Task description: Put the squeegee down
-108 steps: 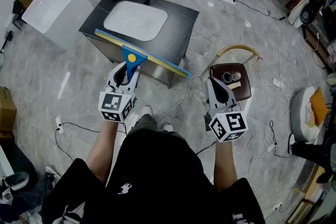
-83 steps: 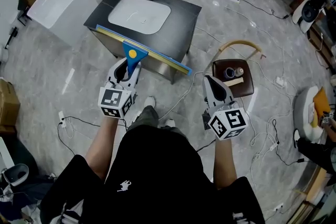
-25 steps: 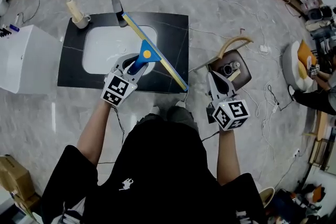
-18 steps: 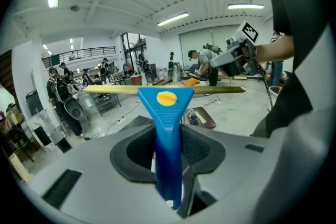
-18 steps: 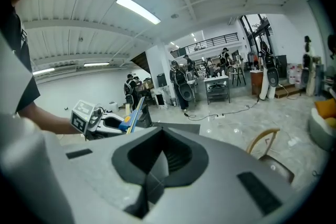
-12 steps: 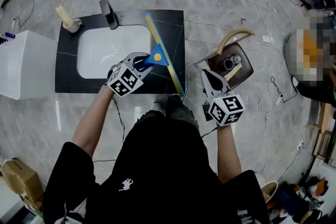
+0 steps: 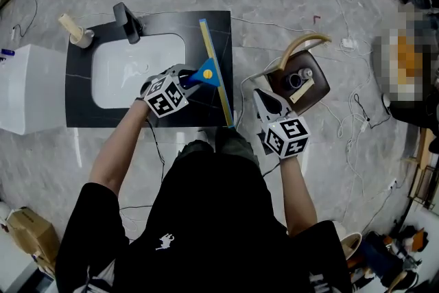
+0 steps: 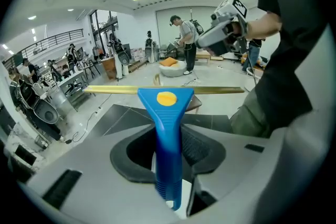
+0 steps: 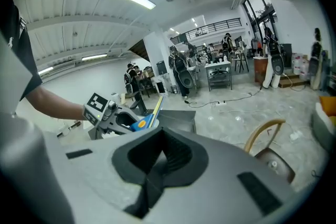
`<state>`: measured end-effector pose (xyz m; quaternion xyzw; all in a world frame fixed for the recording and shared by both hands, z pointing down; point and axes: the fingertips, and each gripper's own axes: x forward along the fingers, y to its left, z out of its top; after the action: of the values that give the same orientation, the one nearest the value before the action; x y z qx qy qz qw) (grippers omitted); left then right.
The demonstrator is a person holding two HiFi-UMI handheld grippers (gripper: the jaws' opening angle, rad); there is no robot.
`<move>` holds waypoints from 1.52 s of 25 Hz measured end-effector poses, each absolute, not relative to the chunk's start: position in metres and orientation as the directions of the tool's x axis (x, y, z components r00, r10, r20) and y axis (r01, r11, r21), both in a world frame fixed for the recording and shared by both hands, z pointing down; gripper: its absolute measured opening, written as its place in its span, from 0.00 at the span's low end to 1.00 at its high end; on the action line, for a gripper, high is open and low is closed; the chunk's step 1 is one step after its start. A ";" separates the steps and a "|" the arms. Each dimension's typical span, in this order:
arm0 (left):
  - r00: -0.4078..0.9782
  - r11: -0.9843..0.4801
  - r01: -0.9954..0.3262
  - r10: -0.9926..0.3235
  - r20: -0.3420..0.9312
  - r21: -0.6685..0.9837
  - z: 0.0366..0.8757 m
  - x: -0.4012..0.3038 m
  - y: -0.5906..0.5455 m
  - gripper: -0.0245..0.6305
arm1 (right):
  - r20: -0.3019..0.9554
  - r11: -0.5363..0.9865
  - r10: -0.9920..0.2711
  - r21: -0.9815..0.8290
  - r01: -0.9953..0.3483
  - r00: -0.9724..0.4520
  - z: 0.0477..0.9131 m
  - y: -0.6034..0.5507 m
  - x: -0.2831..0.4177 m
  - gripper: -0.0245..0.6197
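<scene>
The squeegee (image 7: 211, 72) has a blue handle, a yellow dot and a long yellow-and-blue blade. My left gripper (image 7: 186, 77) is shut on its handle (image 8: 168, 144) and holds it over the right part of the black counter (image 7: 79, 113). The blade (image 8: 163, 90) runs along the counter's right edge; whether it touches the top I cannot tell. My right gripper (image 7: 263, 103) hangs off the counter's right side, shut and with nothing in it (image 9: 160, 157). From there I see the left gripper (image 9: 113, 118) and the squeegee (image 9: 151, 113).
A white basin (image 7: 134, 68) is sunk into the counter, with a dark faucet (image 7: 127, 14) and a cup (image 7: 75, 31) at its back. A brown chair (image 7: 302, 82) with small items stands at the right, a white cabinet (image 7: 20, 89) at the left. Cables lie on the floor.
I have come up to the counter. The left gripper has sunk and turned, bringing the squeegee from above the basin to the counter's right edge. The right gripper has also come lower.
</scene>
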<state>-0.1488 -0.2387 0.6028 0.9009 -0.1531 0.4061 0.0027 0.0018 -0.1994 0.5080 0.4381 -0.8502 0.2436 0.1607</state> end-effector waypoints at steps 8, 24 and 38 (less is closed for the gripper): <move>0.567 -0.971 -0.223 -0.200 0.799 -0.085 0.642 -0.141 -0.250 0.24 | 0.523 0.511 -0.623 -0.292 -0.809 -0.582 0.531 -0.214 0.011 0.04; 0.468 -0.999 -0.007 -0.041 0.883 -0.043 0.691 -0.116 -0.272 0.24 | 0.561 0.476 -0.573 -0.365 -0.800 -0.597 0.575 -0.231 0.025 0.04; 0.414 -0.999 0.016 0.035 0.910 0.031 0.713 -0.108 -0.275 0.24 | 0.571 0.451 -0.557 -0.402 -0.797 -0.603 0.588 -0.233 0.036 0.04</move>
<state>-0.1084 -0.2753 0.7131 0.8407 0.0150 0.5412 0.0089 0.0360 -0.2333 0.5878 0.4067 -0.8323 0.3301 0.1815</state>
